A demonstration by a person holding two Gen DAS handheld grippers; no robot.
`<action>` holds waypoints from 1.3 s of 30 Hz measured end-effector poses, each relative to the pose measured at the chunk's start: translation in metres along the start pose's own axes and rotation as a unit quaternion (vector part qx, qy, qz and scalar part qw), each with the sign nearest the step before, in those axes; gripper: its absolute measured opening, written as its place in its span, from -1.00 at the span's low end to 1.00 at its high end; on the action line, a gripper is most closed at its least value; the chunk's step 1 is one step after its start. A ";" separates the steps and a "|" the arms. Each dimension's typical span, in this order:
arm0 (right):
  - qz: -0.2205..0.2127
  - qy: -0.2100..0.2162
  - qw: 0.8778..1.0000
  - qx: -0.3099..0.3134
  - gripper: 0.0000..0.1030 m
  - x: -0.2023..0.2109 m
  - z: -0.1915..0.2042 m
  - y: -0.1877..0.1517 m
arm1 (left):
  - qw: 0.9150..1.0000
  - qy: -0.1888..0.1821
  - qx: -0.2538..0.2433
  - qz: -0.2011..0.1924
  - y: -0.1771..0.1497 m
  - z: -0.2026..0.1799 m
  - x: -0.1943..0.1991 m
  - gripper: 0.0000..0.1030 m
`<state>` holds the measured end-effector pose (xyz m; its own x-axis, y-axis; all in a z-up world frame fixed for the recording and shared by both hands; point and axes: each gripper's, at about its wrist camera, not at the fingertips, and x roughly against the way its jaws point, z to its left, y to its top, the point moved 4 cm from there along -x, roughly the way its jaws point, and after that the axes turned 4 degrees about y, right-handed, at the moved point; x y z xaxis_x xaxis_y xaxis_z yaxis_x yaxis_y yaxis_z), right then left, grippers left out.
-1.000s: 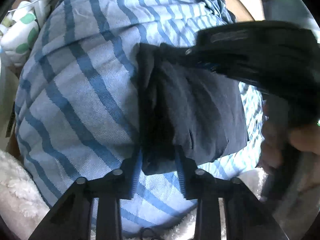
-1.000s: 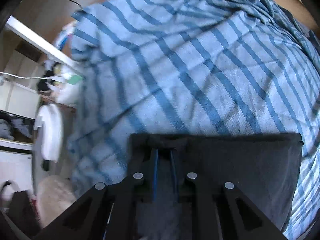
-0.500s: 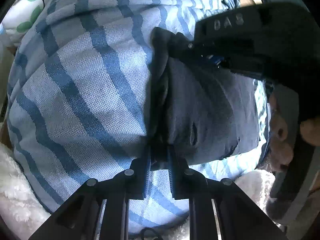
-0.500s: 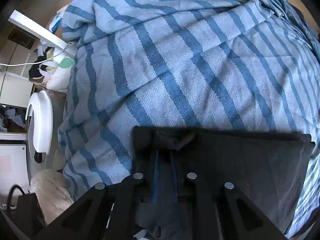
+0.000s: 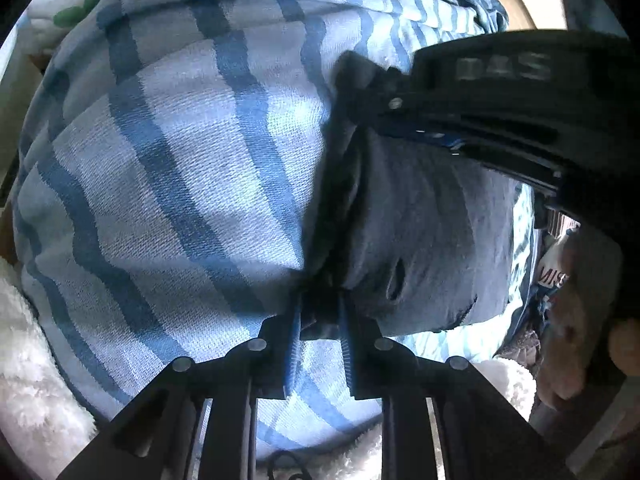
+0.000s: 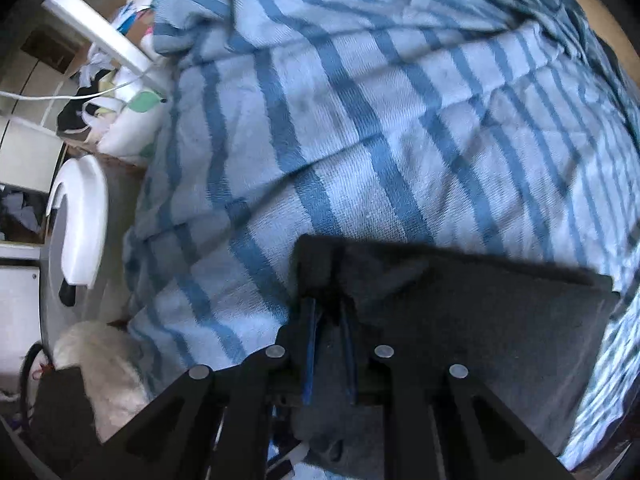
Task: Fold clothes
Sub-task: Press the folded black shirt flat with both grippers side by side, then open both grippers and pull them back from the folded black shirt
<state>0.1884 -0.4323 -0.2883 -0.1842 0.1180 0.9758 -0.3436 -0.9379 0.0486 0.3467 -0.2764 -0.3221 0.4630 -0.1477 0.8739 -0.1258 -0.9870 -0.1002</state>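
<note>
Resting on a striped blue blanket [image 5: 180,184] that is filling both views: a dark garment [image 5: 432,232], lying as a flat, several-layered rectangle near the blanket's close edge.

Gripping that garment along one side with both tools. Left gripper [image 5: 320,320] pinching the near corner, jaws narrow with dark cloth bunched between them. Right gripper [image 6: 328,320] likewise closing narrowly on the far corner of the same side.

Judging the step as either carrying this held side across for another fold or settling a fold just laid; not telling which from one moment. Either way, doing it well by holding both pinches at equal height and equal tension, moving them in parallel so the held side is staying straight, catching every layer in each bite, and avoiding dragging the blanket up with the cloth.

Left wrist view alone showing the right gripper from outside, a hand [image 5: 576,320] wrapping its handle, the layered thickness along the gripped side, and a small slit [image 5: 396,284] gaping in the top layer. Right wrist view alone showing the garment's full width out to its far corner [image 6: 608,280], lying square, plus a white curved object [image 6: 80,220] standing beyond the blanket.
</note>
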 end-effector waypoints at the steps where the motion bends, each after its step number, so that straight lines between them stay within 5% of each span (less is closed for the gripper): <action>1: -0.002 0.003 1.000 -0.004 -0.69 -0.003 0.001 0.002 | 1.000 -0.007 0.006 0.000 -0.003 0.004 0.001 -0.56; 5: -0.021 0.038 0.999 -0.015 -0.69 0.010 -0.008 0.008 | 0.999 -0.029 0.025 0.003 -0.014 0.017 0.006 -0.55; 9: -0.092 0.112 0.988 -0.059 -0.51 0.055 -0.026 -0.007 | 1.000 0.000 0.021 -0.002 -0.016 0.007 0.023 -0.50; 12: -0.136 0.100 0.981 -0.092 -0.34 0.086 -0.055 -0.039 | 0.999 0.032 0.018 -0.034 -0.015 -0.004 0.049 -0.48; 16: -0.165 0.034 0.970 -0.174 -0.23 0.099 -0.116 -0.087 | 0.996 0.036 0.002 -0.079 -0.010 -0.026 0.076 0.09; 20: -0.180 0.013 0.933 -0.311 -0.20 0.099 -0.188 -0.144 | 0.994 0.041 -0.042 -0.088 0.025 -0.084 0.063 0.09; 25: -0.211 0.023 0.887 -0.411 -0.20 0.108 -0.246 -0.194 | 0.992 0.087 -0.051 -0.080 0.012 -0.092 0.045 0.09; 28: -0.190 0.034 0.902 -0.385 -0.11 0.101 -0.238 -0.187 | 0.995 0.078 -0.022 -0.059 0.012 -0.083 0.030 0.09; 35: -0.237 0.046 0.915 -0.324 -0.20 0.095 -0.205 -0.177 | 0.994 0.106 0.004 -0.038 0.015 -0.048 0.007 0.13; 39: -0.178 0.068 0.911 -0.366 -0.24 0.064 -0.206 -0.177 | 0.997 0.073 0.017 -0.029 0.017 -0.038 0.006 0.15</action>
<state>0.0476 -0.1914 -0.2787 -0.0370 0.4580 0.8882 -0.9169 -0.3690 0.1520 0.3142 -0.2916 -0.3006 0.3350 -0.0824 0.9386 -0.0710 -0.9955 -0.0621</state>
